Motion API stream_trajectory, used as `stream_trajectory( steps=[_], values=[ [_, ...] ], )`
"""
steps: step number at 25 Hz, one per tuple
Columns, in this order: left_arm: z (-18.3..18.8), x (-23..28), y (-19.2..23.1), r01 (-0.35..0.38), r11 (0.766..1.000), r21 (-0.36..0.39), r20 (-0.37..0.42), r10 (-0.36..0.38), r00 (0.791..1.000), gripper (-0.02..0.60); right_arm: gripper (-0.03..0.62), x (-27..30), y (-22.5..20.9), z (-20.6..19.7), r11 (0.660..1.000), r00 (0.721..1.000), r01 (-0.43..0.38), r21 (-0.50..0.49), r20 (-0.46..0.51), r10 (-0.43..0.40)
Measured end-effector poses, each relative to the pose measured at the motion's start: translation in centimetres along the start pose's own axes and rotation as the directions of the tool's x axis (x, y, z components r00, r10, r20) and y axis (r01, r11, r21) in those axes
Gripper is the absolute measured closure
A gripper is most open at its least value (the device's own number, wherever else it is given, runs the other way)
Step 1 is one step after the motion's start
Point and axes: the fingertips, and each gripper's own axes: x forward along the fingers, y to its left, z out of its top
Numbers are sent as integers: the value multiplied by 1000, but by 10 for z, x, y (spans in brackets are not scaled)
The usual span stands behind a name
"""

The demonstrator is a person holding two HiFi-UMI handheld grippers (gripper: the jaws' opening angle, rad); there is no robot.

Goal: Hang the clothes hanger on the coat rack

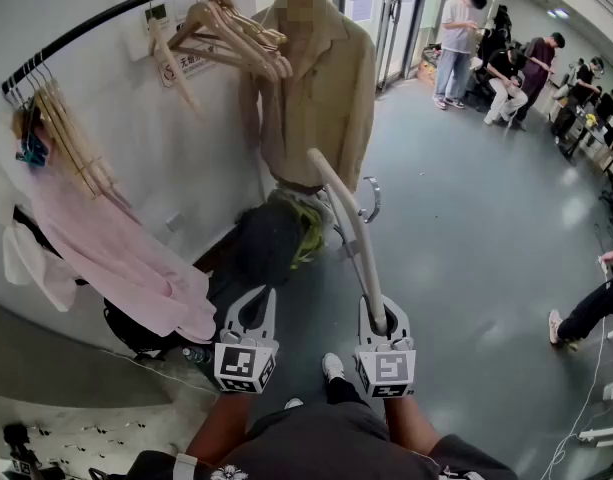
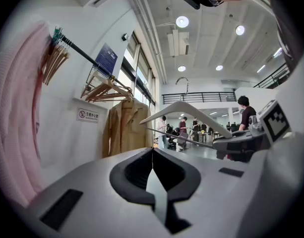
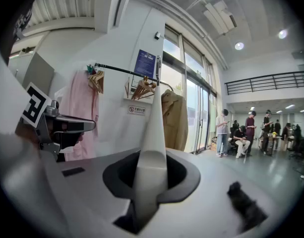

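A white plastic hanger rises from my right gripper, which is shut on the end of one arm; its metal hook curls off to the right. In the right gripper view that arm stands straight up out of the jaws. My left gripper is level beside it, shut and holding nothing; its jaws meet in a thin line. The black rack rail curves overhead, carrying wooden hangers, a beige jacket and a pink garment.
A dark bag with something green lies on the floor under the jacket. More wooden hangers hang at the rail's left end. Several people sit and stand at the far right by glass doors. A white wall backs the rack.
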Motion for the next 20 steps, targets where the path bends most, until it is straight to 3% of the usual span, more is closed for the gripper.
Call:
stream_trajectory(
  steps=[6, 10, 13, 16, 20],
  values=[
    [-2, 41, 22, -106, 994, -9, -22, 106, 994, 571, 536, 65, -2, -5, 989, 989, -149, -20, -3, 149],
    [-1, 48, 40, -231, 972, -29, -33, 230, 973, 571, 536, 103, 3, -4, 960, 961, -278, -46, -7, 277],
    [-4, 42, 56, -326, 945, -30, -51, 324, 945, 572, 536, 125, 9, -3, 933, 935, -356, -50, -11, 356],
    [-3, 25, 73, -426, 904, -33, -57, 424, 904, 571, 536, 139, 25, -1, 903, 905, -425, -57, -12, 425],
    [-3, -1, 89, -515, 857, -32, -61, 512, 857, 572, 536, 150, 55, 0, 862, 865, -500, -86, -14, 501]
  ],
)
